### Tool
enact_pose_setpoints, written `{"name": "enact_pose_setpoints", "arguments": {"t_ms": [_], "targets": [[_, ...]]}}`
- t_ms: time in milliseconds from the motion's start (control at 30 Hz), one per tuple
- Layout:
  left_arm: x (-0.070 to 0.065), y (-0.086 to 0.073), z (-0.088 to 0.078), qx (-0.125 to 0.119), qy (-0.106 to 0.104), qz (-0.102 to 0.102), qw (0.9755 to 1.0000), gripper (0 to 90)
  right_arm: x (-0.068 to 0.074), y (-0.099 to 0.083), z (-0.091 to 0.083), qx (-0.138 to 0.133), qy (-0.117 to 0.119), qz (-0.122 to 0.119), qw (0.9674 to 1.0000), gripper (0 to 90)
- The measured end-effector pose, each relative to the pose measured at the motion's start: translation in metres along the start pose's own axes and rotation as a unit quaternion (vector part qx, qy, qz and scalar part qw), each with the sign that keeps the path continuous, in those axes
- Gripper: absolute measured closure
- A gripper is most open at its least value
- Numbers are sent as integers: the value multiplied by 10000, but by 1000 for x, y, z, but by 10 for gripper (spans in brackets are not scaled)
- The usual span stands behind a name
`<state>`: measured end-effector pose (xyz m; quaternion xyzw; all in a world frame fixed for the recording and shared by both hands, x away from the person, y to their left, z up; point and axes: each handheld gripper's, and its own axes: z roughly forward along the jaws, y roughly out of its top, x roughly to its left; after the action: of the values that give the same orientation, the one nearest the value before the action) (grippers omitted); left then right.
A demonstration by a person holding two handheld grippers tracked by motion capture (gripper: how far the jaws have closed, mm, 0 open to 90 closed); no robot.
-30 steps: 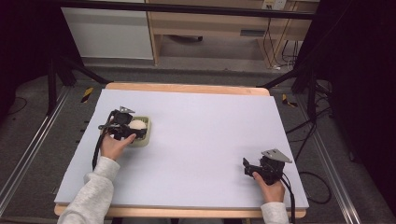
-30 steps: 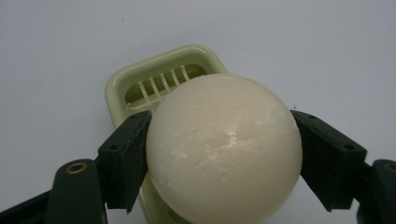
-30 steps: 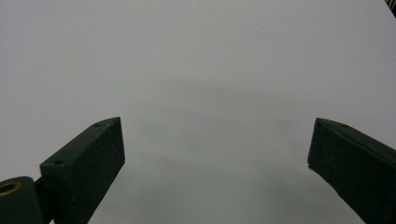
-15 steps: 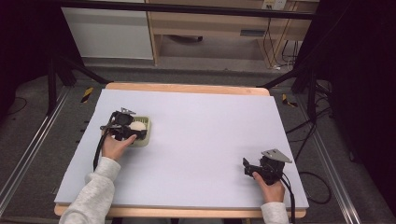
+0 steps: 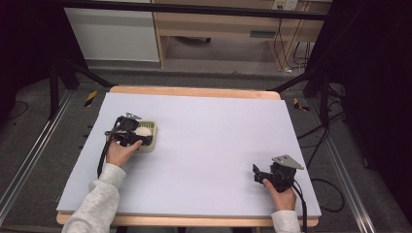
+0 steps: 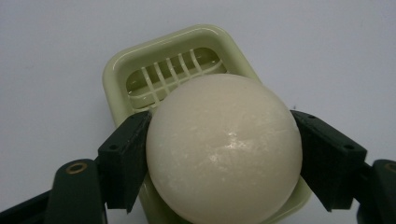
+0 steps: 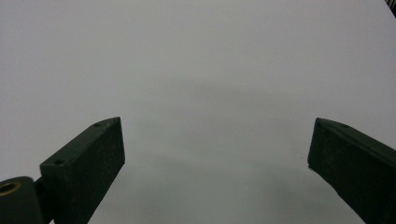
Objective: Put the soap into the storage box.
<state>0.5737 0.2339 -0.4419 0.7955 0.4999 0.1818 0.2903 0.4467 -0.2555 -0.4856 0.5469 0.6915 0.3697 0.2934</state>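
Observation:
A round cream-white soap ball [image 6: 224, 149] sits between the two black jaws of my left gripper [image 6: 219, 140], and the pads press on both its sides. Under and behind it lies a pale green slatted soap dish [image 6: 163, 60]. Whether the ball rests in the dish or hangs just above it, I cannot tell. In the high view my left gripper [image 5: 138, 136] is at the table's left over the dish [image 5: 151, 141]. My right gripper [image 5: 257, 174] lies near the front right, open, with nothing between its jaws [image 7: 217, 135].
The table [image 5: 209, 126] has a pale lilac-grey top with a wooden edge at the back and front. Dark floor, metal rails and cables surround it. A wooden desk stands beyond the far edge.

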Motion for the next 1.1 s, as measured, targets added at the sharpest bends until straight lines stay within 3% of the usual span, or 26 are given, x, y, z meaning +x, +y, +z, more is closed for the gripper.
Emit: {"name": "enact_pose_setpoints", "arguments": {"t_ms": [333,600,900,1100], "targets": [[-1,-2,1,-33,46,20,10000,240,0,0,0,-2,-1,6,10000,42],[0,1,-18,-334,56,29,9994,207,0,0,0,-7,-10,3,10000,42],[-5,-8,-36,-539,-136,54,9984,188,0,0,-1,-15,-13,11,10000,42],[-9,-26,-50,-731,-314,15,9968,180,0,0,-1,-16,-5,20,10000,42]]}}
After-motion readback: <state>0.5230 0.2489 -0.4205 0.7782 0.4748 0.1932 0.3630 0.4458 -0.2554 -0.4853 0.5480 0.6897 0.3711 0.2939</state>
